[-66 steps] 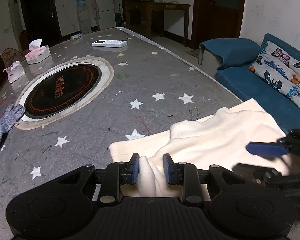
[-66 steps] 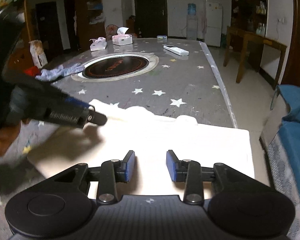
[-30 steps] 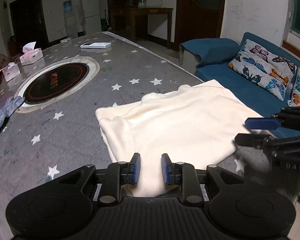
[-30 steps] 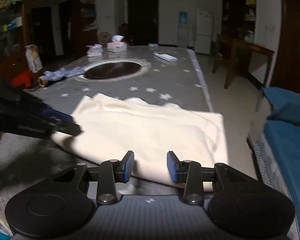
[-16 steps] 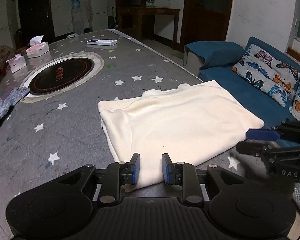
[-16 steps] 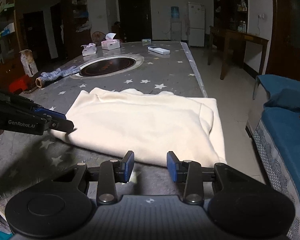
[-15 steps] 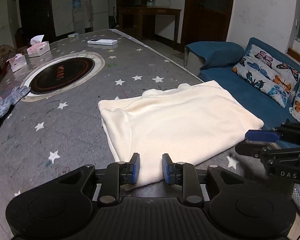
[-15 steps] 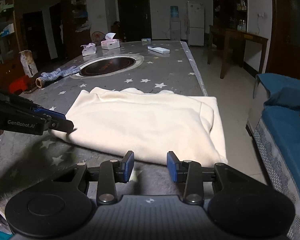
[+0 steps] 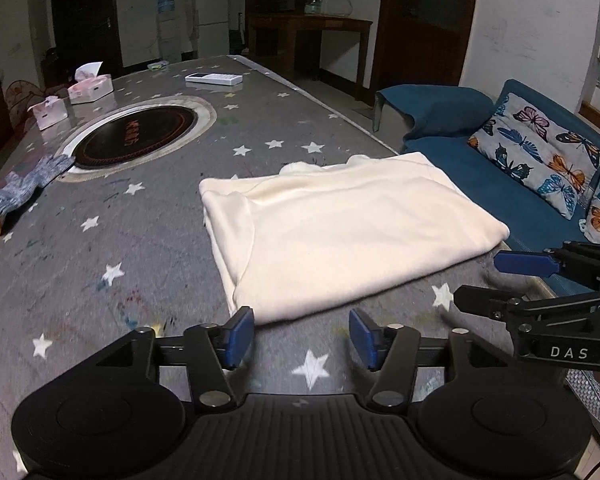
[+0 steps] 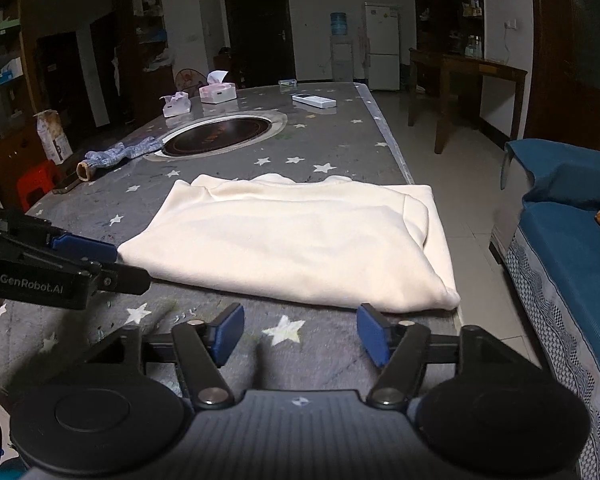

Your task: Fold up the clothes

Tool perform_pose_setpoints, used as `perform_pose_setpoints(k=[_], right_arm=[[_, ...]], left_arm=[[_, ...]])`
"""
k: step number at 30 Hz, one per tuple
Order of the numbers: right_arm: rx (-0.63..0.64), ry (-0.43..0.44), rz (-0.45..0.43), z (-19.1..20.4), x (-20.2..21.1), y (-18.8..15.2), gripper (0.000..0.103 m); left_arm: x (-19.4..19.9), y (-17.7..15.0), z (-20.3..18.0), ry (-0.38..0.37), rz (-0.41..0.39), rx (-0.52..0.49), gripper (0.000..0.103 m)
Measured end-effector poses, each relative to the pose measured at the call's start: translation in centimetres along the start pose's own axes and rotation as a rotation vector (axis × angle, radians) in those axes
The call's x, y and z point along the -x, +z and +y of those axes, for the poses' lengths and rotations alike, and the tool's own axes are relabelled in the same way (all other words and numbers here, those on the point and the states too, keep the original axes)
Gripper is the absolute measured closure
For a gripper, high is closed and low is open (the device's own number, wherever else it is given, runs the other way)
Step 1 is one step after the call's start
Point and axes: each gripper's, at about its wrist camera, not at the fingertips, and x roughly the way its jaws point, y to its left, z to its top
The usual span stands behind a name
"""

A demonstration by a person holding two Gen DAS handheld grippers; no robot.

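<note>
Left wrist view showed the cream garment [image 9: 340,232] lying folded in the middle of the frame on the starry table [image 9: 100,240], near the table's right edge, so it looked put down on purpose. At the bottom of the frame the left gripper [image 9: 302,336] was letting go, its jaws opening with nothing between them, just short of the cloth's near edge. Right wrist view showed the right gripper [image 10: 300,334] opening and empty too, likely because that fold was done.
</note>
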Motion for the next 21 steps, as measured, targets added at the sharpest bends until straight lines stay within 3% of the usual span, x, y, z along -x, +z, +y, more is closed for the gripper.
perform_pose_setpoints(k=[4,14,21], right_arm=[[0.001,-0.006,0.002,0.4,0.4,-0.3,0.026],[0.014,-0.013,-0.008,1.7,1.5,-0.9,0.017],[0.011,-0.029,-0.017,2.2,2.2,-1.3,0.010]], left_arm=[[0.5,-0.7,0.0,0.013,0.003,0.010,0.037],[1.7,-1.9,-0.2,0.032,-0.008,0.011,0.025],[2.6,-2.5,0.0,0.041,-0.027,0.023,0.010]])
